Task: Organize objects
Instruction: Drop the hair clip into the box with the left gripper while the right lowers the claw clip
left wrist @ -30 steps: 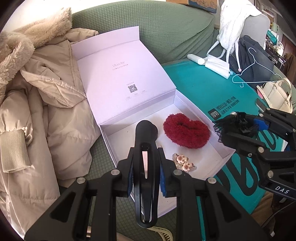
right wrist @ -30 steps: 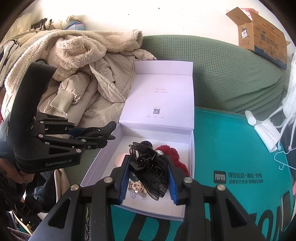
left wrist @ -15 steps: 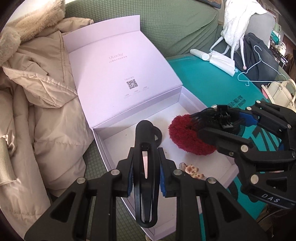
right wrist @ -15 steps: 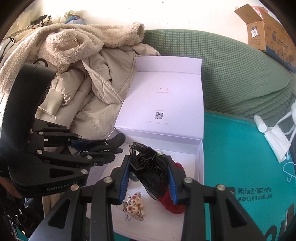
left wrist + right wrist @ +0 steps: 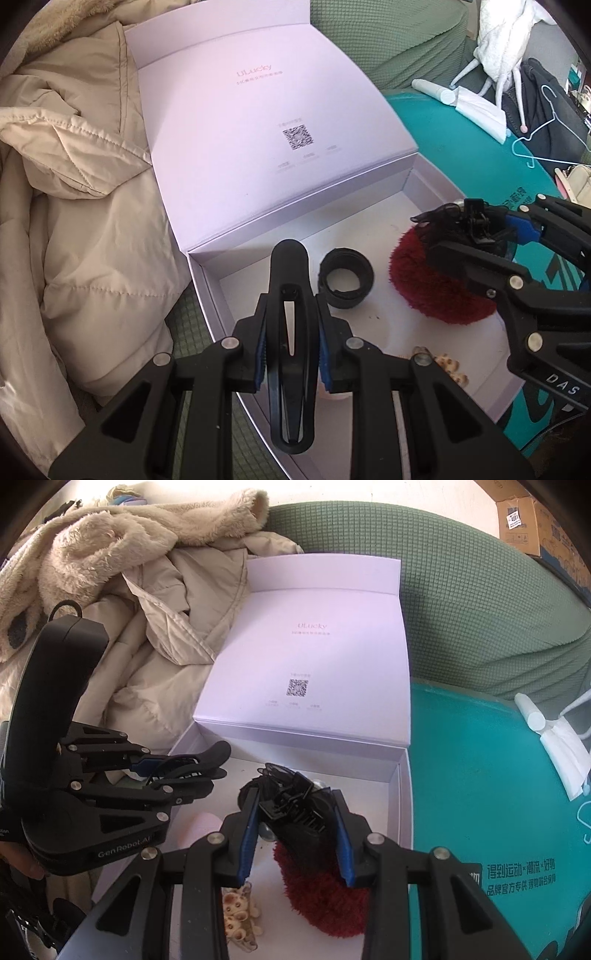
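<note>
Both grippers hung over the open white box (image 5: 207,280), which sat on the green sofa (image 5: 480,602) with its lid (image 5: 266,129) laid back against a beige padded coat (image 5: 74,206). Left gripper (image 5: 290,328) had its blue-padded fingers (image 5: 260,347) closed narrowly on a long black hair clip (image 5: 290,295); the clip's long axis ran straight along the fingers, its rounded end pointing forward over the box floor and its looped tail reaching back between the gripper's arms. Right gripper (image 5: 295,834) pinched a black claw clip with a netted bow (image 5: 295,805) between its pads, teeth side towards the camera, held above a fuzzy red scrunchie (image 5: 325,901) that lay in the box's right half. On the box floor, a black elastic band (image 5: 346,277) lay just beside the hair clip's tip, and a small beige flowered clip (image 5: 240,915) lay near the front edge, close to the scrunchie. Right of the box spread a teal mat (image 5: 480,775) bearing a white tube (image 5: 532,716) and folded white paper (image 5: 565,753).
</note>
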The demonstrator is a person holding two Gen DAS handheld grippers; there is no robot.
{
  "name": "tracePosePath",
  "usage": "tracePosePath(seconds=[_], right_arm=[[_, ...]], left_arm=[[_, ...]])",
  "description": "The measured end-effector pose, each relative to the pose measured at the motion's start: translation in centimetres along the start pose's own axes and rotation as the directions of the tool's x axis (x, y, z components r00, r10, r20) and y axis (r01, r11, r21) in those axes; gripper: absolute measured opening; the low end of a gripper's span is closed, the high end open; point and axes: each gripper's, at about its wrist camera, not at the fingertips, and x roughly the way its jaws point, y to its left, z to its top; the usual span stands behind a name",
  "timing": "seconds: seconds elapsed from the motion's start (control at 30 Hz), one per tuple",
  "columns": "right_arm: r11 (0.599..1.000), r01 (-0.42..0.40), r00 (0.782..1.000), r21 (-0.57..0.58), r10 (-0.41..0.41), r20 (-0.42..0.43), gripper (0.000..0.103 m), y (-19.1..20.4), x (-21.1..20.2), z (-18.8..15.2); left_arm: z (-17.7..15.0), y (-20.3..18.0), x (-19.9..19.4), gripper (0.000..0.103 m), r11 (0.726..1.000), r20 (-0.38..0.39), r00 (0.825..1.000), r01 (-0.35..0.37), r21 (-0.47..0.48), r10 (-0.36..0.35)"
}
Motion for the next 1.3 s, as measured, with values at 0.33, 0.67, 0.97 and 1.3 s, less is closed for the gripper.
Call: tracePosePath(seconds=[0.33, 0.67, 0.97, 1.3], right_arm=[[0.999, 0.031, 0.998, -0.007, -0.031, -0.056, 0.036, -0.4, 2.8, -0.1], [0.998, 0.052, 0.995, -0.047, -0.055, -0.078, 0.042, 0.2, 2.8, -0.1], [0.997, 0.064, 0.995, -0.052, -0.068, -0.069, 0.048, 0.4, 1.1, 0.5], [0.994, 0.091, 0.995, -0.059, -0.092, -0.023, 0.048, 0.8, -2.8, 1.3]], left_arm=[[0.5, -0.1, 2.7, 0.020, 1.000, -0.035, 0.999, -0.015, -0.004, 0.015], [0.8, -1.6, 2.0, 0.021, 0.999, -0.006, 0.999, -0.051, 0.016, 0.051], [1.3, -2.4, -0.1, 0.034, 0.998, 0.009, 0.998, -0.069, -0.001, 0.069], [0.8, -1.7, -6.1, 0.037, 0.997, 0.077, 0.994, -0.074, -0.011, 0.075]])
